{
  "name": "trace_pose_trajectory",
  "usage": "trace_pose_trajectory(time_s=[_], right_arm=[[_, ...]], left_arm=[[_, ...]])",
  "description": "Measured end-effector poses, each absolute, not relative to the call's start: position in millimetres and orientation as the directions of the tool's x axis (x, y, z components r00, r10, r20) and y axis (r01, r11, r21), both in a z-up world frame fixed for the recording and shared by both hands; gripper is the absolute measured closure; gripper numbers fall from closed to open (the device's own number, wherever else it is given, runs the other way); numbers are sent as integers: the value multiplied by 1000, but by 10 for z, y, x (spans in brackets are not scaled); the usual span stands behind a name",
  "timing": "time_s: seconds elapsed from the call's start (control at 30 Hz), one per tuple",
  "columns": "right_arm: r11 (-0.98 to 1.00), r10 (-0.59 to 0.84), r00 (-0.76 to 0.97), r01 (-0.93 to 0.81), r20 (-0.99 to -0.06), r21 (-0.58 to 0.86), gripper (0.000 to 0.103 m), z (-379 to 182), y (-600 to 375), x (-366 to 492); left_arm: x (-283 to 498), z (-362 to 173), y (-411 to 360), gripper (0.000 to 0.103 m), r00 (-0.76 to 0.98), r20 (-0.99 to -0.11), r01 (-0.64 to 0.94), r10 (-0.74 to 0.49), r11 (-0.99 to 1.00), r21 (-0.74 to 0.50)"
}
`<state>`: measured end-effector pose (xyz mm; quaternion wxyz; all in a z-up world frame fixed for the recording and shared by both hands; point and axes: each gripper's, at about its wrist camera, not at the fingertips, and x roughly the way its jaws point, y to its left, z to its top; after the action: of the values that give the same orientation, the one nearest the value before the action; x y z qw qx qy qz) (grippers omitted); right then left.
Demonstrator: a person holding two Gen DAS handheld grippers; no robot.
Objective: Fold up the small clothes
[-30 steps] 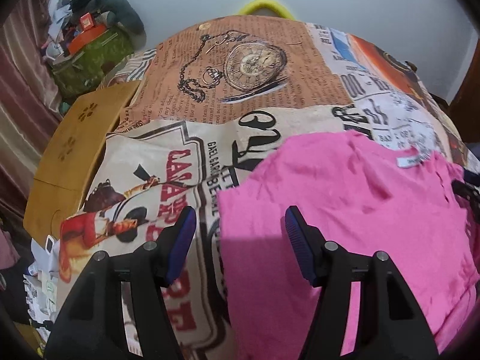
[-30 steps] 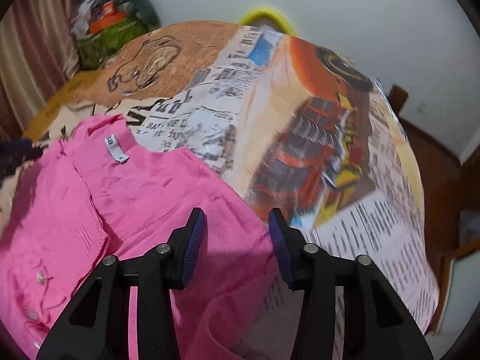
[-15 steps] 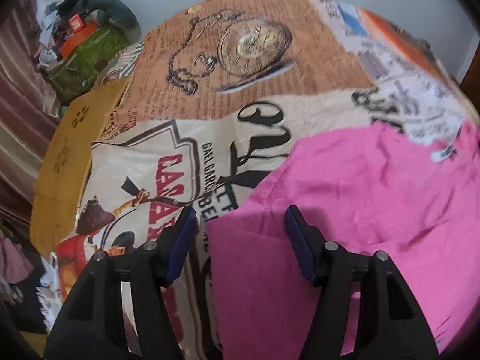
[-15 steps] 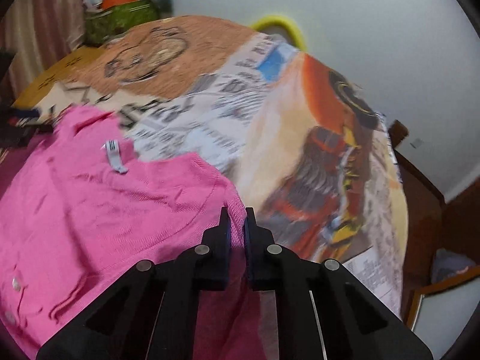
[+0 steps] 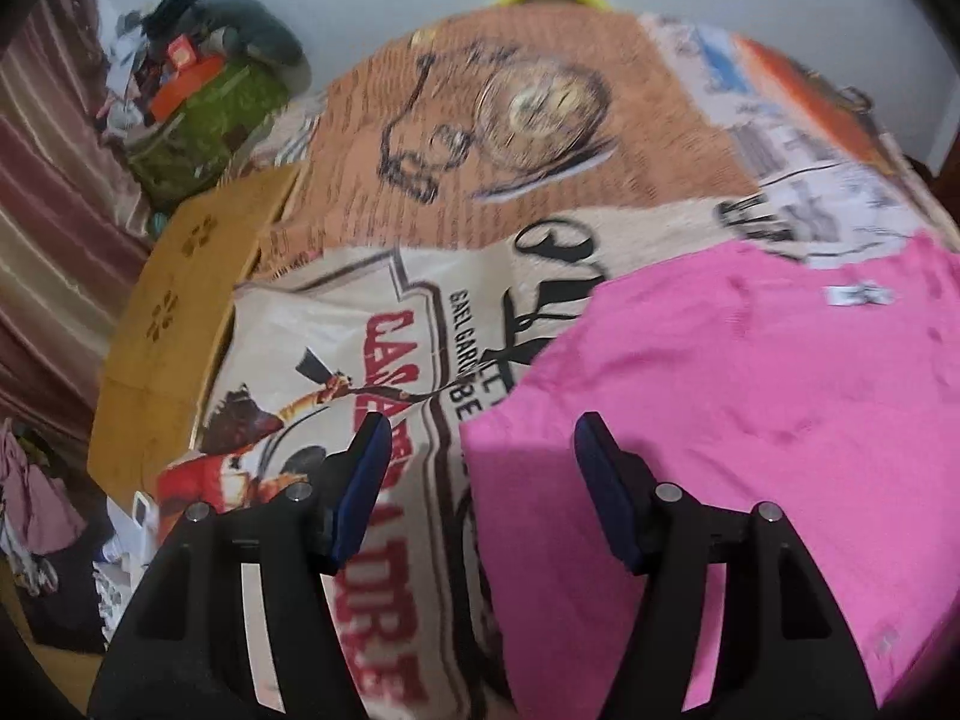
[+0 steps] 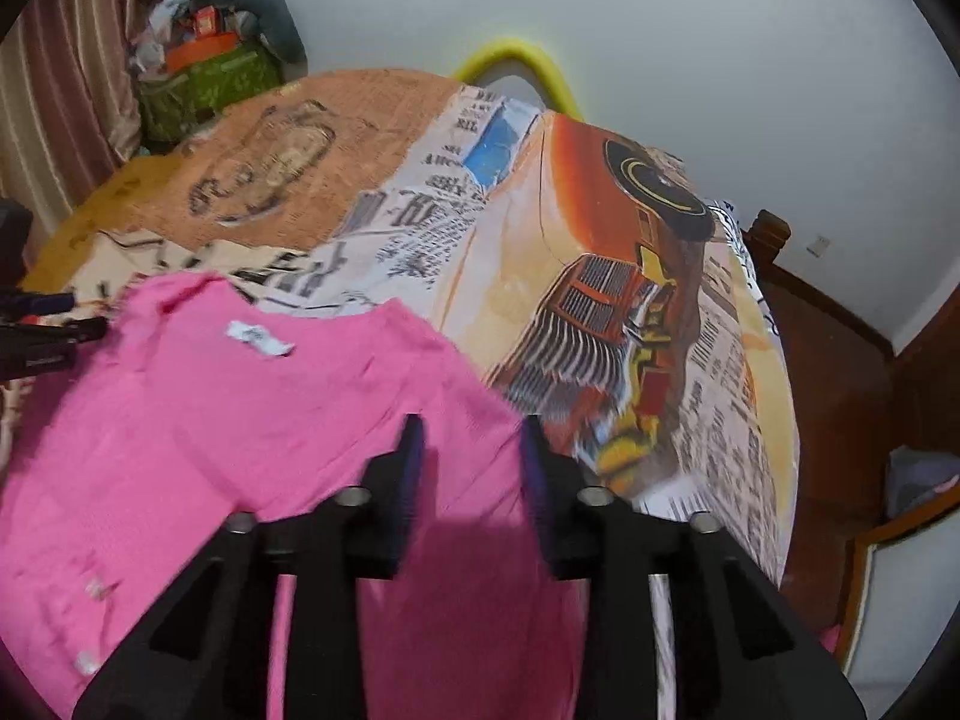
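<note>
**Right tongs let go; the fold has barely begun**

Half a second ago our right gripper (image 6: 471, 468) was pinched tight at the near right edge of the pink garment (image 6: 240, 420); now its jaws stand apart again, with pink cloth lying under and between them but nothing clamped. Our left gripper (image 5: 480, 468) has kept its wide gape throughout and has only drifted a little: its jaws straddle the garment's left edge, one fingertip over the printed bedcover (image 5: 360, 330), the other over pink, and neither seems to bite.

From largest to smallest: the printed bedcover spreads over the whole surface, a patchwork of pocket watch, newsprint and an orange truck. On its near part lies the pink garment, spread mostly flat, the neck end away from us. Its left edge looks doubled over into a narrow flap near the left gripper (the motion blur leaves this unsure). A small white label (image 6: 259, 339) shows at the neckline, and a couple of pale buttons (image 6: 87, 663) sit at the lower left in the right wrist view.

We judge the task early: the garment is laid out and perhaps one side turned in. The other side, and folding it up in half, are left.
</note>
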<state>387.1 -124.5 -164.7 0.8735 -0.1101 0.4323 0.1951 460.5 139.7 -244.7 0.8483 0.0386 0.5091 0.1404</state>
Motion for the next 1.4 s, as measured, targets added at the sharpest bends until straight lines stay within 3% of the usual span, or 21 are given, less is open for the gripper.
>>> trace_pose_trajectory(time_s=[0.17, 0.4, 0.67, 0.93, 1.37, 1.4], right_arm=[[912, 281, 566, -408, -775, 33, 66, -1411, -1538, 3395], [946, 286, 591, -301, -755, 122, 58, -1367, -2044, 2684], [958, 258, 570, -44, -780, 284, 58, -1758, -2780, 2177], [941, 197, 576, 117, -793, 319, 58, -1921, -3243, 2213], [883, 221, 610, 206, -761, 422, 55, -2105, -3475, 2381], [881, 222, 608, 210, -762, 424, 59, -2113, -3482, 2401]], left_arm=[[4207, -2023, 1104, 37, 522, -818, -129, 241, 970, 204], [3627, -1795, 790, 27, 567, -816, -68, 112, 994, 90], [3273, -2149, 549, 24, 518, -851, -33, 87, 996, 81], [3362, -2459, 568, 24, 441, -896, -49, 49, 998, 31], [3435, -2543, 504, 24, 438, -898, -32, 45, 999, 35], [3436, -2544, 506, 24, 438, -898, -33, 45, 999, 34]])
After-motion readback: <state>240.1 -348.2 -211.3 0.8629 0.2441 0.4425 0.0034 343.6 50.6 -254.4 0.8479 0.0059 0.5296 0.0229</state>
